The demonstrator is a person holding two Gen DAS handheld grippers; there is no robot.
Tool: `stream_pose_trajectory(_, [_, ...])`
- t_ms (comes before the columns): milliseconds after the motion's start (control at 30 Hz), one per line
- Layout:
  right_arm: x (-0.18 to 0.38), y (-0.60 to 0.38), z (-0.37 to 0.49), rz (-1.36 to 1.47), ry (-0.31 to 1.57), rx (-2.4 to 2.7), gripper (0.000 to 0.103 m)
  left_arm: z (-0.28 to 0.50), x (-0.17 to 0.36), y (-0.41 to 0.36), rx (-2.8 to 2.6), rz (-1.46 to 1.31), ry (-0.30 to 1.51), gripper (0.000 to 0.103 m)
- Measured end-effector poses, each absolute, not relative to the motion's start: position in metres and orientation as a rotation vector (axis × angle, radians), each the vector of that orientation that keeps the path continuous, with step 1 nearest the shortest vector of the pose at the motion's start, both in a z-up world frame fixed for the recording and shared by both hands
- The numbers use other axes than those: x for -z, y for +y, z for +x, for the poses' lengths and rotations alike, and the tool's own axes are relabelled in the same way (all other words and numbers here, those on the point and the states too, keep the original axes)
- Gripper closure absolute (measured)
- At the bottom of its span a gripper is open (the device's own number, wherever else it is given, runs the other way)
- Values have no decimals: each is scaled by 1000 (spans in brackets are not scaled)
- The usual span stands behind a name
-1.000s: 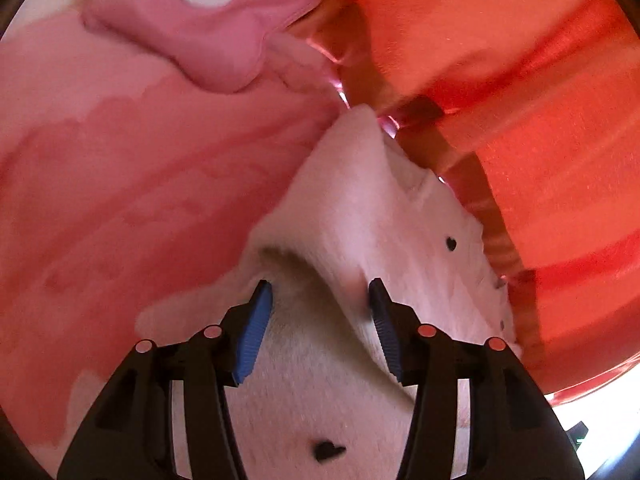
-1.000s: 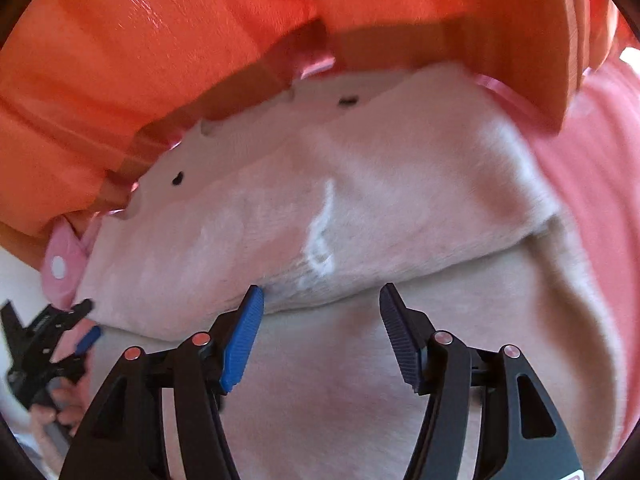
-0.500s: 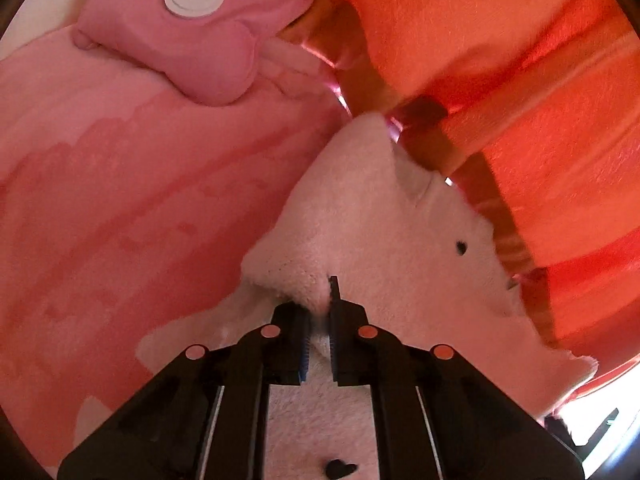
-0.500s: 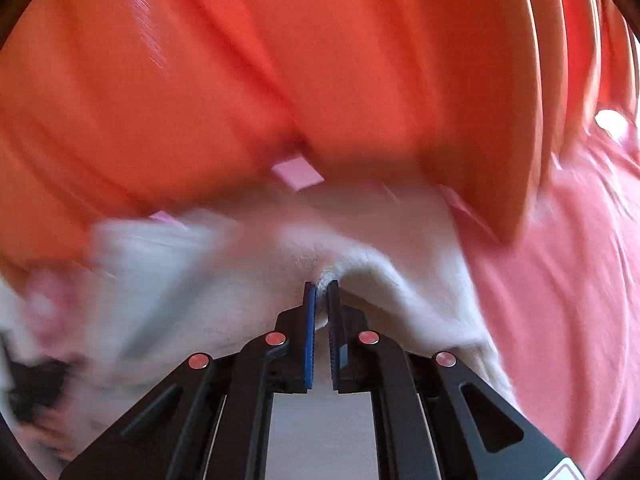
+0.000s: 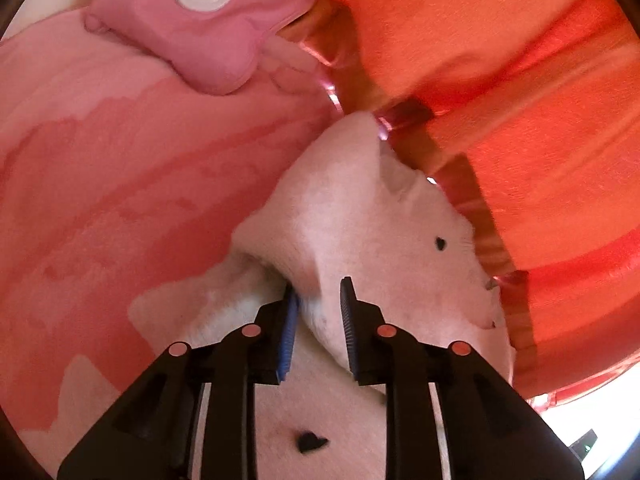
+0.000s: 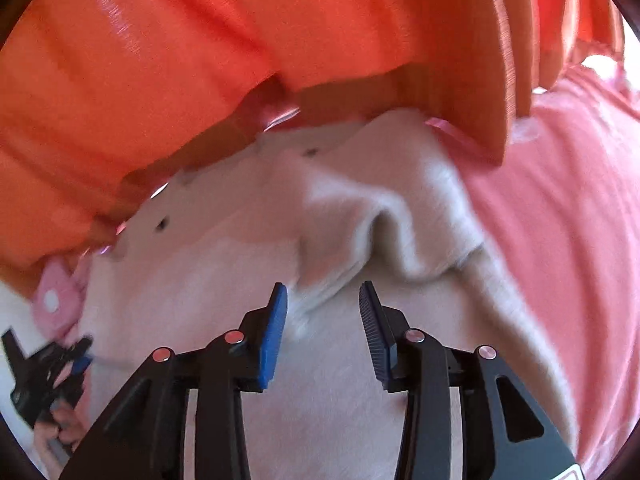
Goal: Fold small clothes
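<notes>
A small pale pink fleece garment (image 5: 360, 216) with little black hearts lies on a pink bedspread (image 5: 100, 184), its far half folded over the near half. My left gripper (image 5: 318, 312) is partly open, its jaws on either side of the folded edge at the garment's left end. The same garment (image 6: 248, 280) fills the right wrist view, with a raised wrinkle near its right side. My right gripper (image 6: 322, 312) is open just short of the folded edge and holds nothing. The left gripper also shows in the right wrist view (image 6: 76, 360), at the far left.
Orange curtain folds (image 5: 500, 80) hang right behind the garment and also fill the top of the right wrist view (image 6: 240, 60). A pink cushion (image 5: 200, 28) with a white round disc lies at the far left of the bedspread.
Half a second ago both grippers were shut on the garment's folded edge. Now both have opened and let it go, and the fold lies on the near half.
</notes>
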State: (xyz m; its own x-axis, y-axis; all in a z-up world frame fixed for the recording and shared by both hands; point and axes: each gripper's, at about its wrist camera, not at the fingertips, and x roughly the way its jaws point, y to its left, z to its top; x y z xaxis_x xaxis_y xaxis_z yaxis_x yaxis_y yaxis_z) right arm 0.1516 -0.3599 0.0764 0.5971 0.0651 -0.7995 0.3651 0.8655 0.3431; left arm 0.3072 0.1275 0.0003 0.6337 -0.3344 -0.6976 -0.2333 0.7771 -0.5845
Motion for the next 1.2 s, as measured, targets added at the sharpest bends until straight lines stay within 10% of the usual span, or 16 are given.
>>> stream_pose_trajectory(100, [-52, -353, 168, 529, 988, 133, 60, 293, -17, 115, 107, -675, 876, 69])
stream_pose_trajectory(233, [-51, -349, 177, 560, 957, 112, 96, 275, -32, 87, 199, -608, 868, 54])
stream_pose_trajectory(600, [-92, -292, 168, 558, 851, -211, 96, 279, 32, 14, 582, -1084, 1154, 21])
stream_pose_trajectory(833, [-90, -267, 168, 462, 853, -259, 96, 282, 47, 11, 651, -1299, 1201, 19])
stream_pose_trajectory(933, [-88, -264, 165, 445, 856, -260, 96, 288, 57, 12, 641, -1390, 1193, 26])
stream_pose_trajectory(1100, [-86, -264, 162, 384, 853, -251, 94, 302, 52, -1, 732, -1349, 1138, 81])
stream_pose_trajectory(1200, [-91, -276, 158, 401, 834, -285, 92, 302, 44, 6, 725, -1324, 1090, 90])
